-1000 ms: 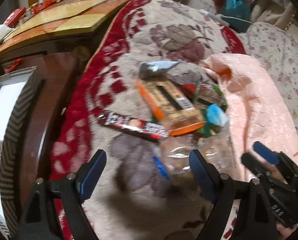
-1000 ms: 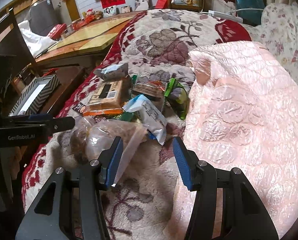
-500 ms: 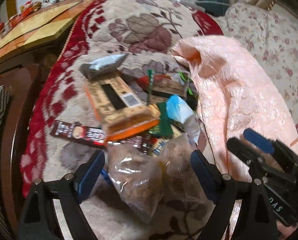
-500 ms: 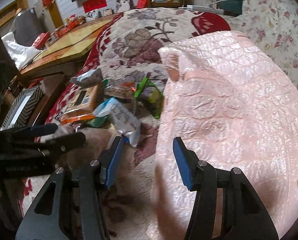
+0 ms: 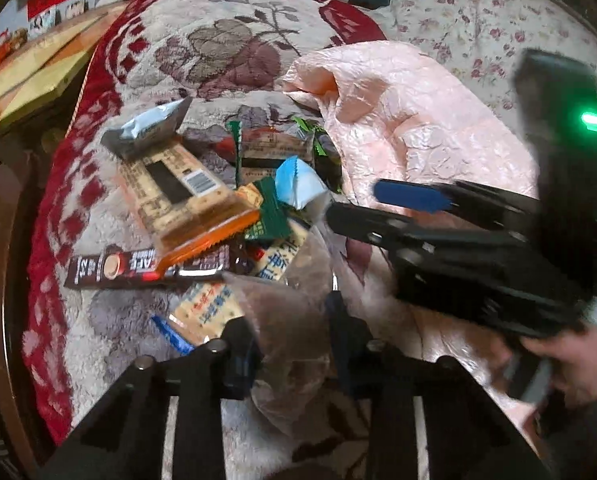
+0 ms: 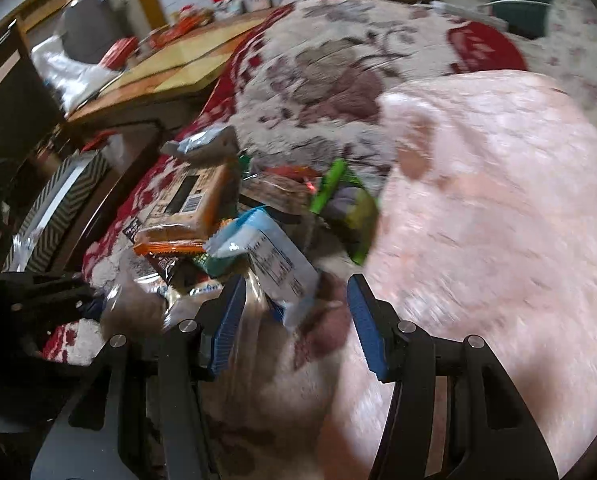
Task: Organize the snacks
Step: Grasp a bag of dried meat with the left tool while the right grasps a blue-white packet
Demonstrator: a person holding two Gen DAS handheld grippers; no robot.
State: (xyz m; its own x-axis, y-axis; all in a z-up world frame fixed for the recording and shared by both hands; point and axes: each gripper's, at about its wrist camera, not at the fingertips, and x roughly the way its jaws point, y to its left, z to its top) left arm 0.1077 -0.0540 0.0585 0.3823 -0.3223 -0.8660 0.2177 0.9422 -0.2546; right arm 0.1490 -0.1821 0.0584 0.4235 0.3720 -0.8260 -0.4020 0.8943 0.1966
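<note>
Left tool [image 5: 292,354]: its jaws are closing, drawn in narrow around a clear plastic bag [image 5: 294,320] of brown contents; the bag is seen between the fingers, and the pads appear pressed on its sides.
Right tool [image 6: 294,320]: held about half spread, nothing pinched; a white and blue packet [image 6: 266,256] lies just ahead of the gap, its lower corner reaching between the blue pads without being clamped. In the left view this tool is seen from the side, gripped by a hand [image 5: 574,372].
Snack pile [image 5: 226,208]: heaped near the middle of a bed covered by a flowered blanket [image 5: 218,48], toward its red-bordered left edge.
Orange-edged packet [image 5: 186,204]: laid flat on top of the pile, barcode up.
Brown bar [image 5: 138,268]: laid crosswise, partly under the orange-edged packet, nearest the left edge of the bed.
Silver pouch [image 5: 146,128]: at the far end of the pile.
Green wrapper [image 6: 346,208]: at the right side of the pile, touching the pink quilt [image 5: 418,120].
Pink quilt: spread over the right half of the bed, its folded corner just beside the snacks.
Beside the bed: a wooden surface [image 6: 170,68] with red items is seen past the left edge, and a box with a zigzag rim [image 6: 54,208] closer in.
Blur: the right view is smeared, so small print cannot be read.
</note>
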